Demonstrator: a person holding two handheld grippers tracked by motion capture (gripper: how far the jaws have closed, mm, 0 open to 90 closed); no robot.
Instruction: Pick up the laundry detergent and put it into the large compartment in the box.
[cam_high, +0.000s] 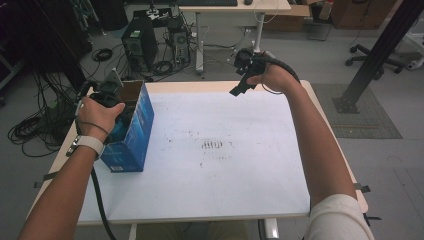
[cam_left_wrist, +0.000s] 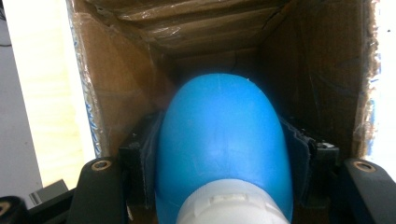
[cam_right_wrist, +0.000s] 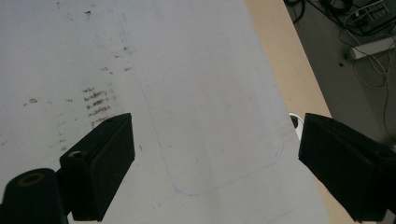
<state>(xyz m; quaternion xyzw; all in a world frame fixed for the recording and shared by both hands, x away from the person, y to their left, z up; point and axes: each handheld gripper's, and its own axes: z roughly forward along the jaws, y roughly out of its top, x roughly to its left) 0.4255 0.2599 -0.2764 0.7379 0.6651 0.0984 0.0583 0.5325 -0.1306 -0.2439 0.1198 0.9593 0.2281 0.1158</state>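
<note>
A cardboard box (cam_high: 134, 137) with blue outer sides stands open-topped at the table's left edge. My left gripper (cam_high: 119, 116) reaches down into it, the hand (cam_high: 98, 114) over its top. Inside the box (cam_left_wrist: 121, 93), my left gripper (cam_left_wrist: 222, 149) is shut on a blue bottle (cam_left_wrist: 222, 126) with a white cap (cam_left_wrist: 233, 205), a pad pressed on each side. My right gripper (cam_high: 239, 86) hangs over the table's far right part. In the right gripper view it (cam_right_wrist: 215, 163) stands open, wide apart, with only the white table sheet (cam_right_wrist: 187, 70) below.
Dark smudges (cam_high: 212, 145) mark the middle of the white sheet (cam_high: 225, 175). The wooden table edge (cam_right_wrist: 280, 70) runs along the right. Behind the table stand a computer tower (cam_high: 140, 42), floor cables (cam_high: 35, 125), another desk (cam_high: 235, 7) and a black slanted post (cam_high: 380, 50).
</note>
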